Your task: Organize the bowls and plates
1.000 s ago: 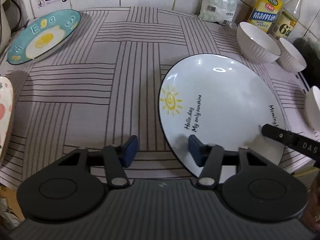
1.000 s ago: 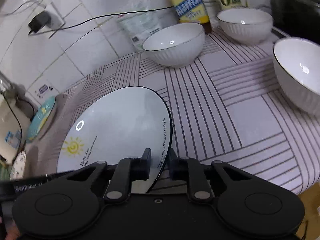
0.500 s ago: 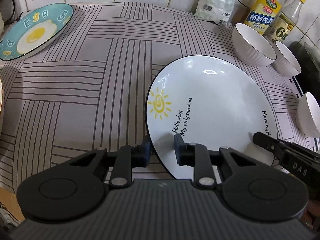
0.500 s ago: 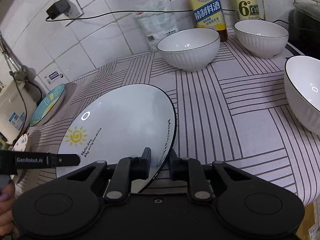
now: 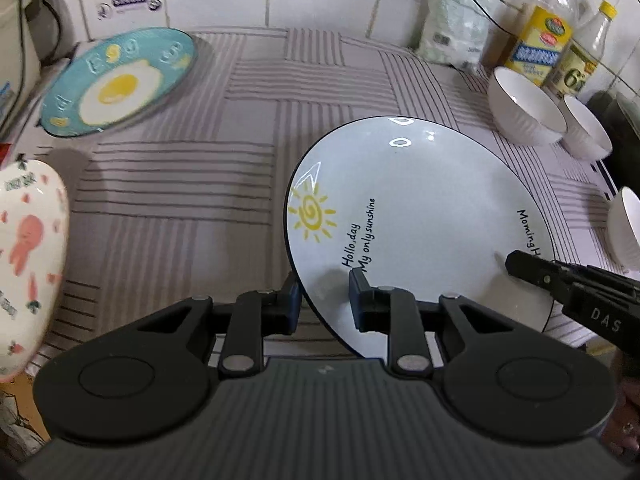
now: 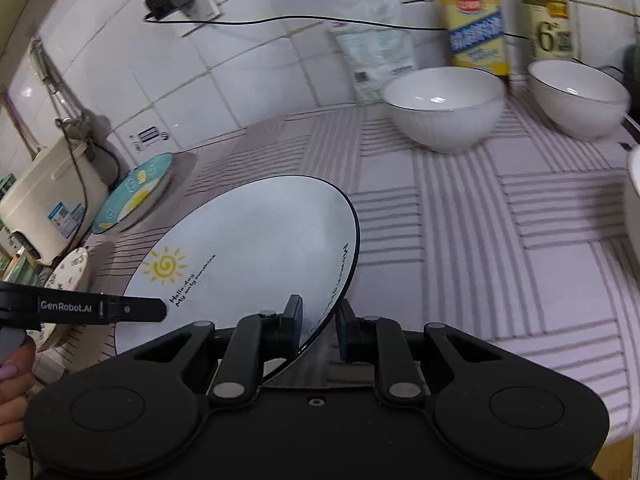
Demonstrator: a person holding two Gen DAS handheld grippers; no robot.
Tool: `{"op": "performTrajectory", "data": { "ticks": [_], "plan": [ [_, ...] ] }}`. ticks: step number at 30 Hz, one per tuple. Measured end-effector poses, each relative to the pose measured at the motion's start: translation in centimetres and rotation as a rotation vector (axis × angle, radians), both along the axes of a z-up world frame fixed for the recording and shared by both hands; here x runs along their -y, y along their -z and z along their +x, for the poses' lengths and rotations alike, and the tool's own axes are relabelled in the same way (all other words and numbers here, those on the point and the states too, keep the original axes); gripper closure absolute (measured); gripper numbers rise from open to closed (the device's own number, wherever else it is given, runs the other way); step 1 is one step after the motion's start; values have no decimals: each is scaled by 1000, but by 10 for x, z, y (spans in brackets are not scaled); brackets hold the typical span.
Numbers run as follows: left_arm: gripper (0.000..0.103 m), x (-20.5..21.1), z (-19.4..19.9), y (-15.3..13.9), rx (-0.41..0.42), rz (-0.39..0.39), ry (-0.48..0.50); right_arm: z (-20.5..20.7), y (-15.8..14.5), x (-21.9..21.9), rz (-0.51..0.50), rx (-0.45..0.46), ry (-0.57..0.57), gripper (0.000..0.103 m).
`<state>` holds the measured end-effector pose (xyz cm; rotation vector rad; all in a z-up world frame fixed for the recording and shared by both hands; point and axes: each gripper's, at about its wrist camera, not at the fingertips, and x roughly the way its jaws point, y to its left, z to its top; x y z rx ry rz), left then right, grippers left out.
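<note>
Your sun plate [image 5: 420,216] sits mid-counter, clamped at its near rim by both grippers. Far left lies the egg plate [image 5: 120,80]; two bowls [image 6: 442,108] stand far right, bottles [image 6: 476,20] behind them.

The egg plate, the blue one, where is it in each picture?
Left wrist view: the egg plate is at the upper left, near the wall, far from the sun plate.
Right wrist view: the egg plate is small at the left edge, beside a cream appliance.
Shared landmark: the sun plate, which both grippers hold by its rim.
</note>
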<state>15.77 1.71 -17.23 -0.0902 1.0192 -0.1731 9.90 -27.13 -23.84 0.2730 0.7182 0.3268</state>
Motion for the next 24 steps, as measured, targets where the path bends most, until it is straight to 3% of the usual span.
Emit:
{"op": "performTrajectory", "data": {
  "ticks": [11, 14, 24],
  "plan": [
    [80, -22, 44, -19, 24, -36, 13, 40, -31, -16, 44, 74, -24, 81],
    [79, -21, 63, -21, 29, -19, 59, 57, -36, -18, 32, 98, -32, 81],
    [78, -15, 109, -2, -24, -28, 64, 105, -30, -21, -5, 94, -33, 81]
  ]
}}
